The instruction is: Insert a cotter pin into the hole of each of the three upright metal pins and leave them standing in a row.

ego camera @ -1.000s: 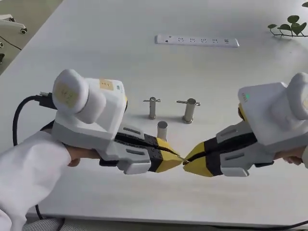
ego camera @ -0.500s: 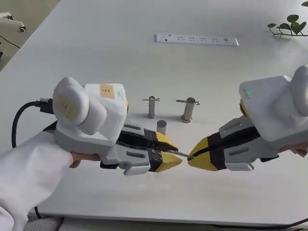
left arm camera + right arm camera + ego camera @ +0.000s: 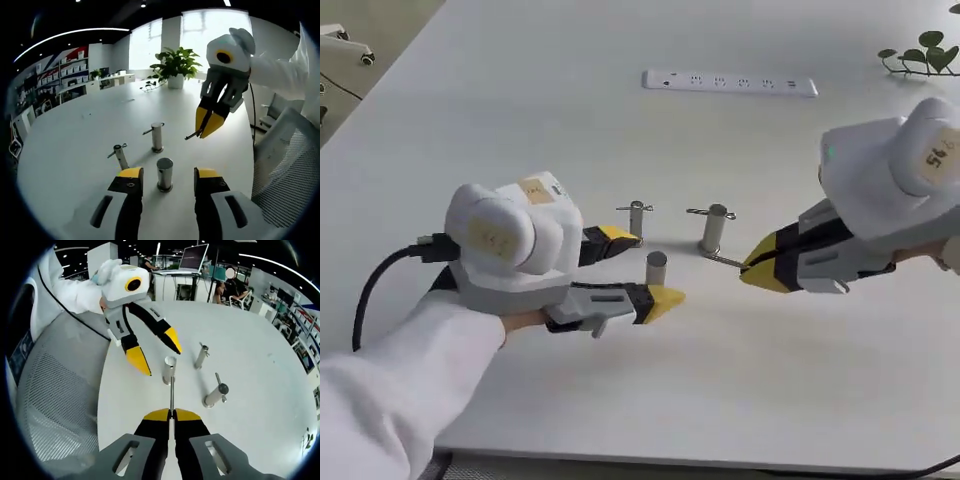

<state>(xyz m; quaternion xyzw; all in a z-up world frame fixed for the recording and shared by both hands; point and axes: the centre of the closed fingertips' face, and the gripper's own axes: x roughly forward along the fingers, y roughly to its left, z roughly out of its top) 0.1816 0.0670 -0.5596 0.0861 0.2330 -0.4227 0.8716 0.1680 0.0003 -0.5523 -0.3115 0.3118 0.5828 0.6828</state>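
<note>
Left hand-held gripper [image 3: 652,266] empty, jaws spread wide and flanking the bare front metal pin [image 3: 164,172] — upright on the desk [image 3: 570,130]. Right hand-held gripper [image 3: 750,272] clamped on a cotter pin [image 3: 723,262], tip aimed toward that pin, short of it. Behind, 2 more upright: rear-left metal pin [image 3: 637,222] and rear-right metal pin [image 3: 714,229], each cotter-pinned.

A wide white table [image 3: 520,120] carries a white power strip [image 3: 730,83] near its far edge. Bright windows [image 3: 200,30] stand behind a leafy potted plant [image 3: 175,65]. Shelving [image 3: 57,75], perhaps holding boxes, lines one wall. A grey mesh chair [image 3: 287,165] sits beside the table; ceiling spotlights [image 3: 144,5] glow overhead.
</note>
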